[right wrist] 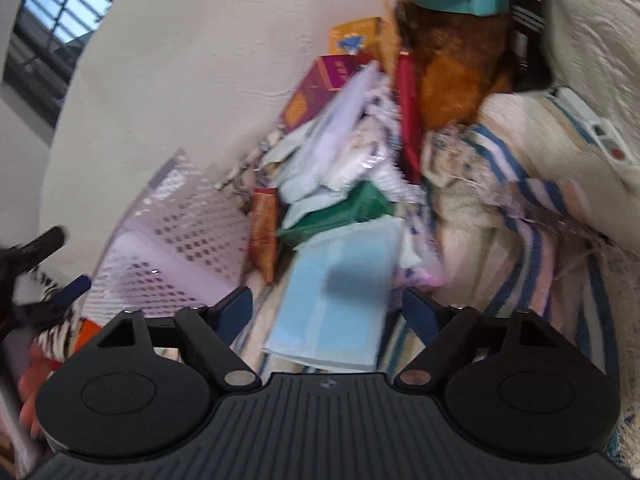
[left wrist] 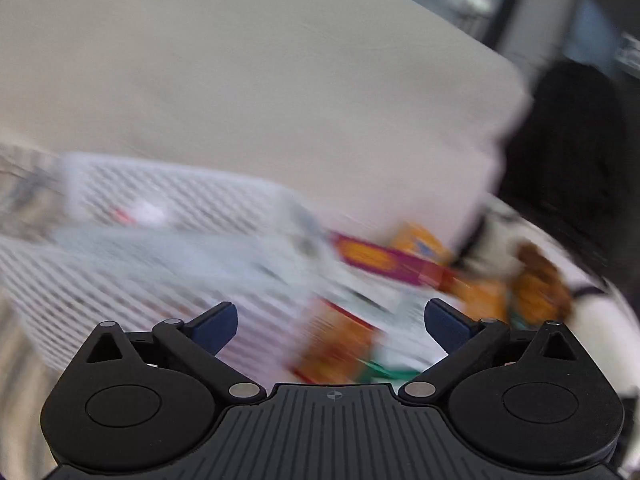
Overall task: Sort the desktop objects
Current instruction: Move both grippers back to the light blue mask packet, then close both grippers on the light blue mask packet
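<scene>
A white perforated basket (right wrist: 188, 248) is taken as the landmark; it is seen lying tipped beside a pale wall (right wrist: 200, 80). Just beside its open side, a pile of small packets is spread over a striped cloth (right wrist: 520, 216): an orange-brown sachet (right wrist: 264, 236) nearest the basket, then a green packet (right wrist: 344, 212), a light blue packet (right wrist: 340, 292), and white wrappers (right wrist: 340, 148). Farther from the basket, a magenta box (right wrist: 316, 88) and an orange box (right wrist: 354, 34) are leant against the wall, and a brown plush toy (right wrist: 452, 60) with a teal collar is seen beyond them.

The right claw (right wrist: 326, 312) is held spread, with the light blue packet seen between its fingers; whether the pads touch it cannot be told. The left claw (left wrist: 332, 326) is spread wide with nothing pinched, and is pointed at the basket (left wrist: 160, 240) and the blurred packets (left wrist: 340, 344) beside it. The left claw (right wrist: 68, 288) is also glimpsed at the basket's near corner.
</scene>
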`<move>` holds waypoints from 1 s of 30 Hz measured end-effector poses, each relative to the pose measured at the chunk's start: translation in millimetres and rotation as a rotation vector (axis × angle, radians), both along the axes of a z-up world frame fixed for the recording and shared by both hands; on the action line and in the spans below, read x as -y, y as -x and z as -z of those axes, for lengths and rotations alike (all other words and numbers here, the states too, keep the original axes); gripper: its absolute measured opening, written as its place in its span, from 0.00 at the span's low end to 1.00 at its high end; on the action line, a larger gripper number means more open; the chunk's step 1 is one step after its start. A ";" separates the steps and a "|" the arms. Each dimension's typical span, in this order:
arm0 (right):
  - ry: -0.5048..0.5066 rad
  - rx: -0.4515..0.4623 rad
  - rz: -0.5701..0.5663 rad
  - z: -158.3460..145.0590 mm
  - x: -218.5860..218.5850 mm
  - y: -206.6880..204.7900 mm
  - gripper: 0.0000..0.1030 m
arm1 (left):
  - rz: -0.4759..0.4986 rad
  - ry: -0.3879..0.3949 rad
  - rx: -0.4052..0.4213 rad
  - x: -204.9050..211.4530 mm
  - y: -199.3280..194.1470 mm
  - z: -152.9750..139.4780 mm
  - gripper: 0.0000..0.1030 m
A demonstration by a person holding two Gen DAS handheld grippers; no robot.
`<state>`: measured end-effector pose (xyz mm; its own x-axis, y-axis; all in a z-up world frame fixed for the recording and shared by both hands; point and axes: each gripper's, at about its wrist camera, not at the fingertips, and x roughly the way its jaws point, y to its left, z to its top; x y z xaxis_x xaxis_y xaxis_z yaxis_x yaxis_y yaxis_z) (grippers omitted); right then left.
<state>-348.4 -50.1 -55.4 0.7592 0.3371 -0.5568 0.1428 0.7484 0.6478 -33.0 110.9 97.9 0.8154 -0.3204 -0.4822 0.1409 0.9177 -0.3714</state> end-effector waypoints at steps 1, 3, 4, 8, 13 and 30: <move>-0.005 0.004 0.009 0.7 1.9 1.7 0.79 | 0.034 0.006 -0.009 12.2 1.2 5.4 1.00; -0.030 -0.001 0.020 2.1 6.7 4.6 0.79 | 0.105 0.002 -0.057 36.2 0.0 22.6 1.00; -0.044 -0.006 0.023 3.8 9.0 5.0 0.79 | 0.121 -0.003 -0.080 46.6 -1.1 32.9 1.00; -0.085 -0.004 0.037 6.8 13.0 5.4 0.81 | 0.106 0.030 -0.234 64.7 -20.3 82.9 1.00; -0.057 0.019 0.025 3.5 3.6 2.6 0.80 | 0.073 0.054 -0.345 69.2 -44.9 126.0 0.99; -0.182 0.017 0.181 16.8 41.4 6.0 0.39 | 0.284 0.113 -0.304 98.3 -43.9 134.5 0.72</move>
